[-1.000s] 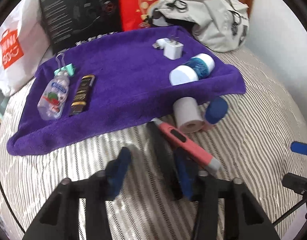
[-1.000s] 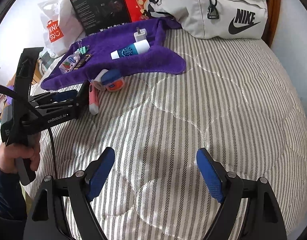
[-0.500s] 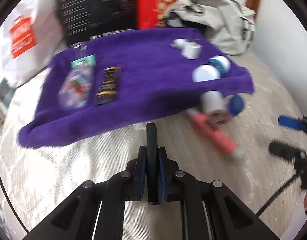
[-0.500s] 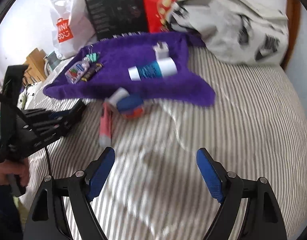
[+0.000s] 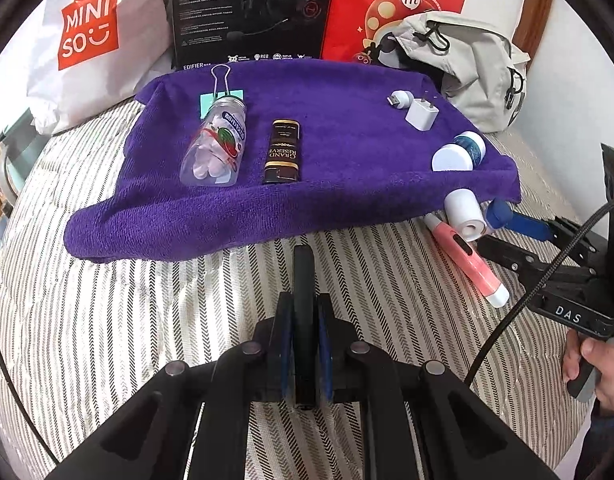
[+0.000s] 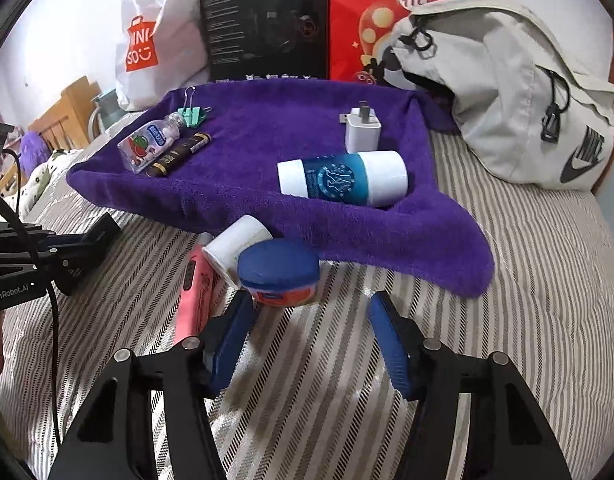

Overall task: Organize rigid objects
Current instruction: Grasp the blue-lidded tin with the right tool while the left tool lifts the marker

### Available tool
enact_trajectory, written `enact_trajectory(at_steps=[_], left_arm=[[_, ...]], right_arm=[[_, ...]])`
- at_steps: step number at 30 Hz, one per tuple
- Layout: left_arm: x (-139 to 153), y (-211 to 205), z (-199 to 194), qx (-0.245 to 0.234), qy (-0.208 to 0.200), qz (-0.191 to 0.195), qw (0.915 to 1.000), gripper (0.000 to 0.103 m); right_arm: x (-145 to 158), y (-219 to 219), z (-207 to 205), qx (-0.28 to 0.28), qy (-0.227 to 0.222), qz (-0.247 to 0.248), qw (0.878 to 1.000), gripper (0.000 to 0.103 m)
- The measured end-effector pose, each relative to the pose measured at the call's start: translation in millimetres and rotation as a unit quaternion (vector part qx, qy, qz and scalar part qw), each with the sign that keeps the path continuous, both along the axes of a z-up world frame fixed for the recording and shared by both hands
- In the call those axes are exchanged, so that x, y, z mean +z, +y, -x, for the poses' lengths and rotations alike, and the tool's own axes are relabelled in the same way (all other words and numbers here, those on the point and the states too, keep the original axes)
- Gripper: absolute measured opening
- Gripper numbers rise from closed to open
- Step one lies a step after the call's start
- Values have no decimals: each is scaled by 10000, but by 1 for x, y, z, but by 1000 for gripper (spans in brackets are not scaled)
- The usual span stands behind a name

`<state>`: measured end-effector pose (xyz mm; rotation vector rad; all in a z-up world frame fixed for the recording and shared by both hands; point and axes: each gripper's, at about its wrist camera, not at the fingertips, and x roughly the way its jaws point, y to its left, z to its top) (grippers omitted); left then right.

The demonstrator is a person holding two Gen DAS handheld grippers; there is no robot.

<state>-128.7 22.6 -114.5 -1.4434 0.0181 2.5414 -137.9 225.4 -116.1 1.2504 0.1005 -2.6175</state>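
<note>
left claw (image 5: pixel 305 344): jaws clamped on a thin black bar (image 5: pixel 304 280), edge-on, held over the striped bed (image 5: pixel 107 320) short of the towel. what the bar is cannot be told; it looks stiff and light.
right claw (image 6: pixel 307 340): jaws apart, empty, low over the bed.
blue jar (image 6: pixel 281 276): just ahead of the right claw, nearer its left finger, on its side at the towel's edge. likely rigid plastic, smooth and prone to roll; best taken across the lid's round wall.
white tube (image 6: pixel 237 246): touching the jar on its left, lying half against the towel. light, probably hollow; grip across the middle, gently.
pink pen (image 6: pixel 197 292): beside both, left of the claw, on the bed. slim, hard; grip mid-length.
towel (image 6: pixel 267 140), purple: beyond these, already bearing a blue-and-white canister (image 6: pixel 343 178), charger (image 6: pixel 362 132), dark stick (image 6: pixel 179 154), clear bottle (image 6: pixel 147 146) and clip (image 6: pixel 193 114).
backpack (image 6: pixel 507 92), boxes and bag: farthest, against the wall.
</note>
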Motion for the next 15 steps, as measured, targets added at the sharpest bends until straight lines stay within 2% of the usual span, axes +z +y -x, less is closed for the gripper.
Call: enact_trajectory(at_steps=[11, 15], left_arm=[[1, -2, 0, -22, 6, 6, 10000, 12], [2, -1, -1, -30, 22, -6, 10000, 12]], right_arm=[[-1, -16, 12, 119, -31, -223, 9997, 61], [-1, -17, 11, 176, -24, -163, 9997, 57]])
